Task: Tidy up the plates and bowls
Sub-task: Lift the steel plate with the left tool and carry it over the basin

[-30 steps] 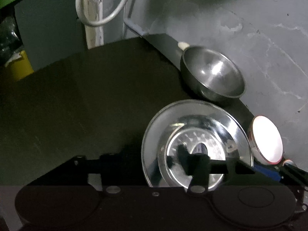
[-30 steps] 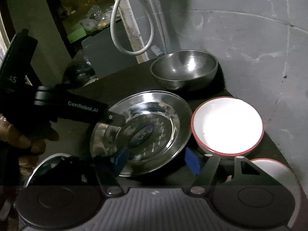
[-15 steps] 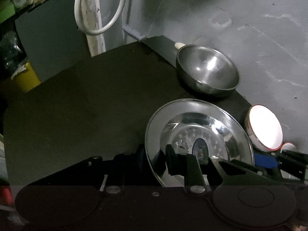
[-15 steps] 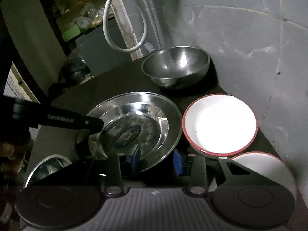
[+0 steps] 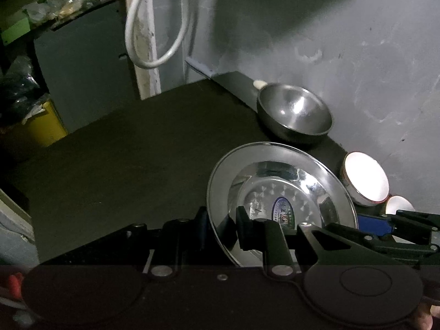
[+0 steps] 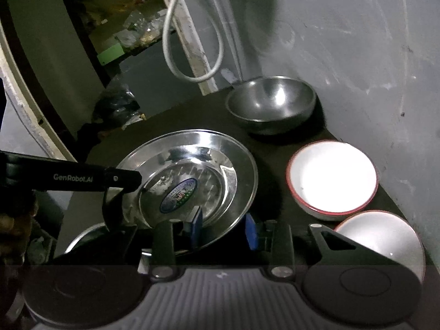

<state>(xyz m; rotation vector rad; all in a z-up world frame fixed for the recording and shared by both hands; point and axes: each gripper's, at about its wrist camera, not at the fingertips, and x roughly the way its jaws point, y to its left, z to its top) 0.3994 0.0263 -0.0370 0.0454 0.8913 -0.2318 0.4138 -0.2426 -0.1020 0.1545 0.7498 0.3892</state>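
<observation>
A: Steel plate [image 5: 280, 192] sits on the dark table [image 5: 123, 151], directly ahead of both our grippers. Which is nearer?

B: Both at its near rim. In the left wrist view our left gripper [image 5: 220, 227] straddles the rim's left edge: one finger outside, the other over the plate's inside slope. In the right wrist view our right gripper [image 6: 224, 229] brackets the near edge with its blue pads [image 6: 195, 225].

A: Jaw width?

B: The left is narrow, the rim between the fingers; we judge it pinched on the plate, though contact is hard to confirm in this dim light. The right is spread wider, with a gap still showing on the right pad's side. We'd call it not yet clamped.

A: Round plate, so no long axis?

B: None; it looks tilted, the near edge lifted. We can't tell if it has cleared the table.

A: Neighbours?

B: Steel bowl [image 6: 271, 104] beyond it by the wall. Red-rimmed white bowl [image 6: 331, 178] just right of the plate, second white bowl [image 6: 385, 236] nearer us. Another steel rim [image 6: 82, 236] lower left, mostly hidden.
</observation>
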